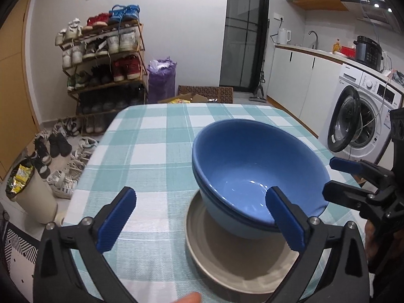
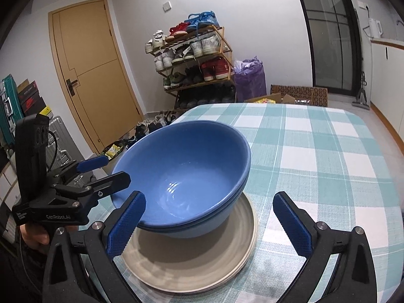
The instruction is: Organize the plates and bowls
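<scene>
blue bowls (image 1: 252, 171) sit nested, tipped a bit, on the beige plates (image 2: 192, 260) stacked on the checked surface (image 1: 151, 151). both tools hang wide open, gripping nothing. the left tool (image 1: 202, 217) has the stack off toward its right finger, the right tool (image 2: 212, 222) off toward its left one. they flank it, about equally close, i reckon.

Two blue bowls (image 2: 186, 176) nested one inside the other, upright, glossy, empty. Stacked on grey-beige plates (image 2: 192, 260), at least two by the rims showing at the right edge, lying flat. Bowls seated toward the far side of the plates, leaving the near part bare. Whole stack near the table's near edge.
</scene>
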### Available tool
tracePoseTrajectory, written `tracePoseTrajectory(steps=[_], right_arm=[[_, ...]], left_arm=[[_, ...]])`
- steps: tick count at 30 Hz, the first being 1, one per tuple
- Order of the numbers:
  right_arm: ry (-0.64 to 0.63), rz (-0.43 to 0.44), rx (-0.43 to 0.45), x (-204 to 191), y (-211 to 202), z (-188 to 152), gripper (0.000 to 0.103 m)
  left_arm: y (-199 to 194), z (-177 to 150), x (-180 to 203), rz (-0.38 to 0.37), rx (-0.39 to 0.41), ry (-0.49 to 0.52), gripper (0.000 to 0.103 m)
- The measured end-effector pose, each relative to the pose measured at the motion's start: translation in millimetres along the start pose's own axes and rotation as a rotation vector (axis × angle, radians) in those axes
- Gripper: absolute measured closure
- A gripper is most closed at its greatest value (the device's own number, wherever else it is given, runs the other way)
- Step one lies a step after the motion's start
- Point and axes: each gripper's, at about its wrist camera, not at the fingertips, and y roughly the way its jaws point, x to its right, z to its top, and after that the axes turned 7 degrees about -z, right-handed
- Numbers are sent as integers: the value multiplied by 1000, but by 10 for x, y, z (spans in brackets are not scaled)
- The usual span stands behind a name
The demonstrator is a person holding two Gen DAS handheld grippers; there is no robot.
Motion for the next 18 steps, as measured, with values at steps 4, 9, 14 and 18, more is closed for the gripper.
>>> tracePoseTrajectory(steps=[4,9,14,18], right_arm=[[-31,-8,25,-39,-71,-61,0],[-52,-10,38,-55,-120,-167,0],[-47,3,53,-43,-173,-270,0],[-69,-5,63,-74,-221,-343,0]], left_arm=[[-80,-47,-46,-3,37,-9,0],[-210,-131,-50,12,87,27,0],[-270,-239,-8,26,107,58,0],[-311,-317,13,26,115,60,0]])
